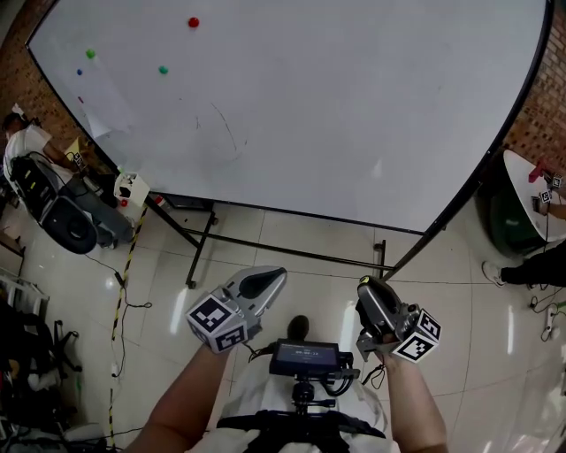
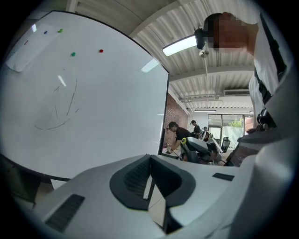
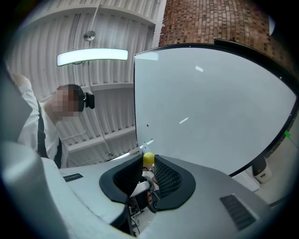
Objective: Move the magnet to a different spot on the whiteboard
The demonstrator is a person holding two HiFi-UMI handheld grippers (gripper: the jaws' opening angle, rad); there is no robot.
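The whiteboard stands in front of me on a black frame. On its upper left are a red magnet, two green magnets and a small blue one. In the right gripper view a small yellow magnet is pinched between the jaw tips of my right gripper, with the whiteboard ahead of it. In the head view the right gripper is held low, well short of the board. My left gripper is beside it, its jaws closed together with nothing between them.
The board's black stand legs spread over the tiled floor. A person with black equipment is at the left, and a striped cable runs down the floor. A white round table and another person's legs are at the right.
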